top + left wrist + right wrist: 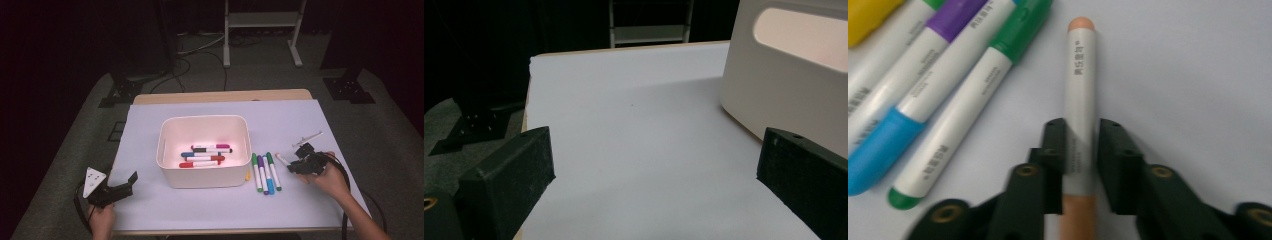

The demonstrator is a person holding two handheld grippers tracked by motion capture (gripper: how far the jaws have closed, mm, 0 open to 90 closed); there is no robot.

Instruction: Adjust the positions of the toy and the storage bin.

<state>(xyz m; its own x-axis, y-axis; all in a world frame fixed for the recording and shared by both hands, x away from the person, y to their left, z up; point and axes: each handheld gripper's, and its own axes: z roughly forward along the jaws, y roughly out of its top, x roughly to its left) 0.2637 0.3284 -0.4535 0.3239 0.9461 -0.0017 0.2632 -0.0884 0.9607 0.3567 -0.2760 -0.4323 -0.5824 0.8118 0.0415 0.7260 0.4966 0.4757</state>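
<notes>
Your right hand-held gripper [1082, 165] clamps the orange-capped white marker [1080, 95] mid-barrel for balanced lifting; left hand-held gripper [651, 185] idles wide.

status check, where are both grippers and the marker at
Right gripper shut on orange marker, right of the marker row. Left gripper open, idle beside white bin. Path to bin clear.
</notes>
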